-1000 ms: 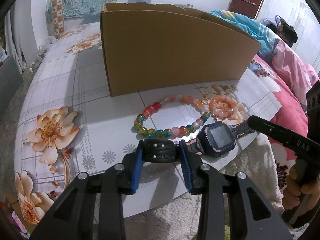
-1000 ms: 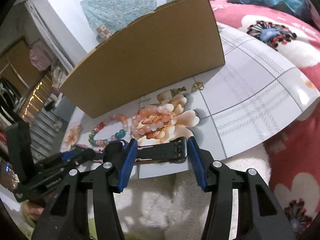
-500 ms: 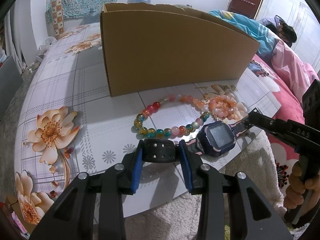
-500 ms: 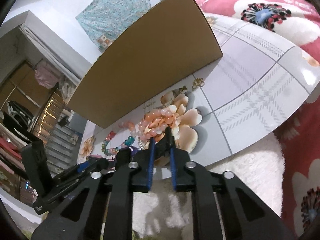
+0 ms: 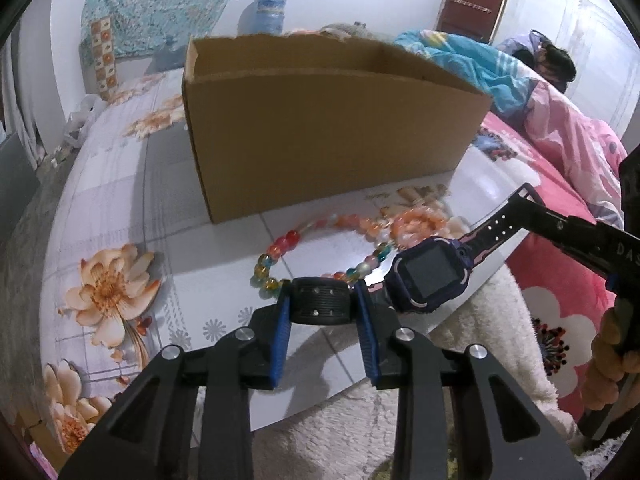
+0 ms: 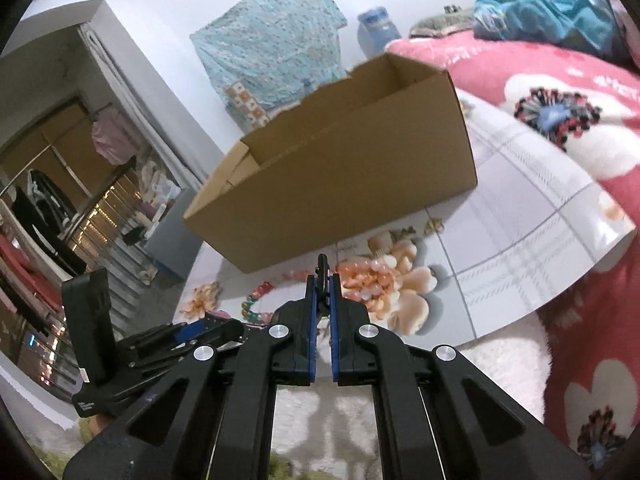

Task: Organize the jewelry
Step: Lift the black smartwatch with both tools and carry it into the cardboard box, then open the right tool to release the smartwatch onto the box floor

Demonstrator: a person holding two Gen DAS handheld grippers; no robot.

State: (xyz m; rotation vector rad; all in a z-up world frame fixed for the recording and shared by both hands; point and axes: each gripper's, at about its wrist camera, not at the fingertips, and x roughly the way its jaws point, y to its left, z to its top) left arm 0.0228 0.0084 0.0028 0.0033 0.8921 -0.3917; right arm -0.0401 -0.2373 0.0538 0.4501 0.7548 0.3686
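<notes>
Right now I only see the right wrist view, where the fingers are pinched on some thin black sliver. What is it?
Observer: It is one strap end of a watch with a dark square screen, which the left wrist view shows. The right gripper is shut on it.
Operator: Is the rest of it just dangling?
Observer: No. The other strap end sits between the fingers of the left gripper, whose jaws are closing on it.
Operator: And who holds the gripper I'm looking along?
Observer: A person's hand wraps its handle, at the right edge of the left wrist view.
</notes>
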